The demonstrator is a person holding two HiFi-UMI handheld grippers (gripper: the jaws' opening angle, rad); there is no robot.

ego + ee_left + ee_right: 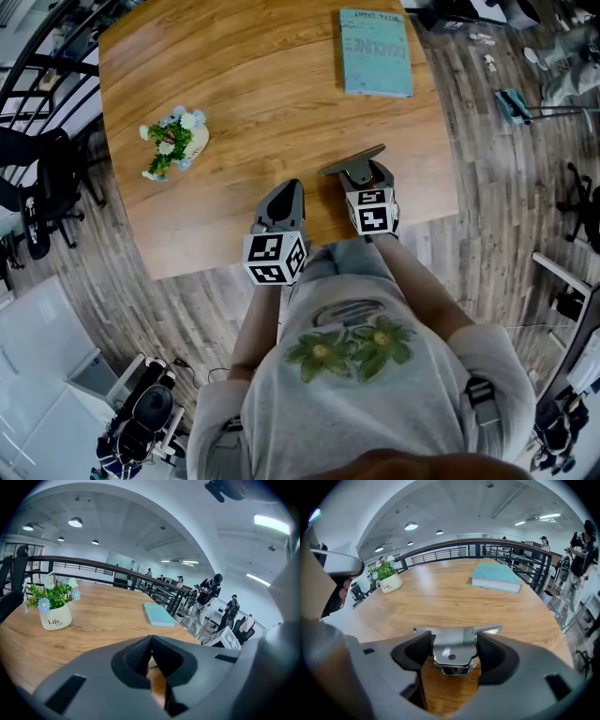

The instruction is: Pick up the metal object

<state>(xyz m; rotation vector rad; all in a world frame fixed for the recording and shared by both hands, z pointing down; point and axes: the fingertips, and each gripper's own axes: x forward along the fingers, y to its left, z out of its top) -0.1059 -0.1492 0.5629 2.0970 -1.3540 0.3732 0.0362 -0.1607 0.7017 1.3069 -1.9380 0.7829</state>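
The metal object (453,649) is a shiny bracket with a flat top bar, clamped between the dark pads of my right gripper (453,652). In the head view that same metal object (352,161) sticks out ahead of the right gripper (361,174), held just above the wooden table (253,103) near its front edge. My left gripper (284,199) hovers to its left over the table's front edge. In the left gripper view the left gripper (150,654) has its pads pressed together with nothing between them.
A small white pot of flowers (174,141) stands at the table's left. A teal book (375,52) lies at the far right. The table ends just behind the grippers, over wood flooring. Black railing (454,548) and several people (210,592) lie beyond the table.
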